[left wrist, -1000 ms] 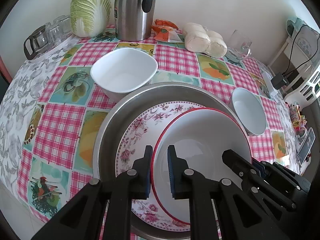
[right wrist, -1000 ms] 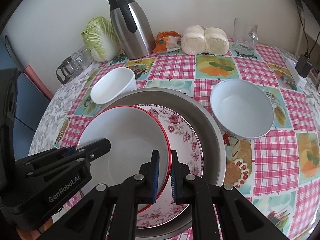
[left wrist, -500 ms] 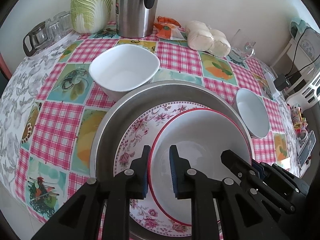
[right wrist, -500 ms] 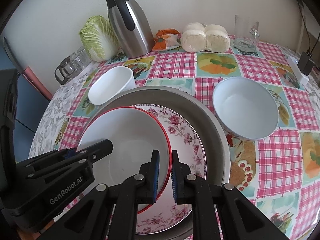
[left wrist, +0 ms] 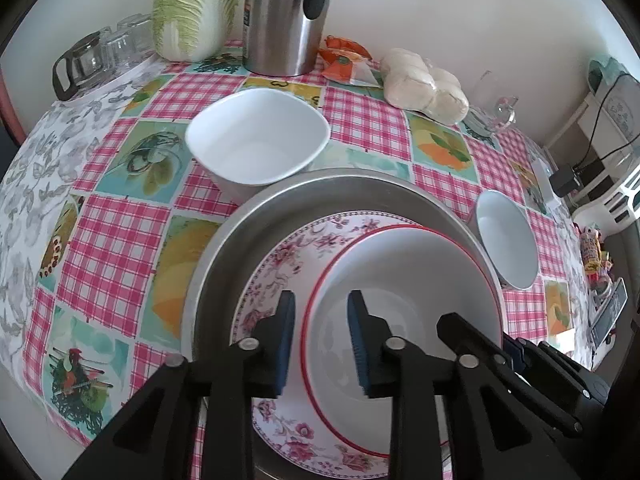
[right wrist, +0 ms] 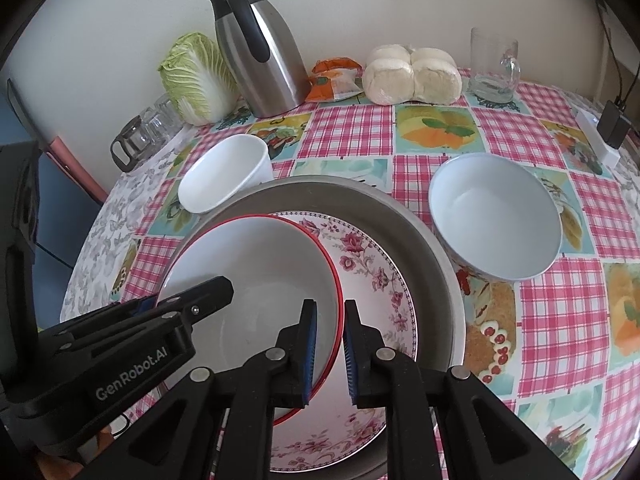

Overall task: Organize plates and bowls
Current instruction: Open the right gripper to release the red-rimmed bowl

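Two grippers straddle opposite rims of the red-rimmed bowl (left wrist: 404,300), which sits on the floral plate (left wrist: 280,264) inside the steel basin (left wrist: 320,188). The left gripper (left wrist: 320,340) is opening, its pads clear of the rim; the right gripper (right wrist: 330,350) is easing apart, still narrow. Release seems underway; next, fetch the far square bowl (left wrist: 256,136) or right round bowl (right wrist: 496,216) for stacking.

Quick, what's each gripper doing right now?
Left gripper: jaws opening, straddling the red-rimmed bowl rim, pads off it.
Right gripper: jaws opening, bowl rim between them.
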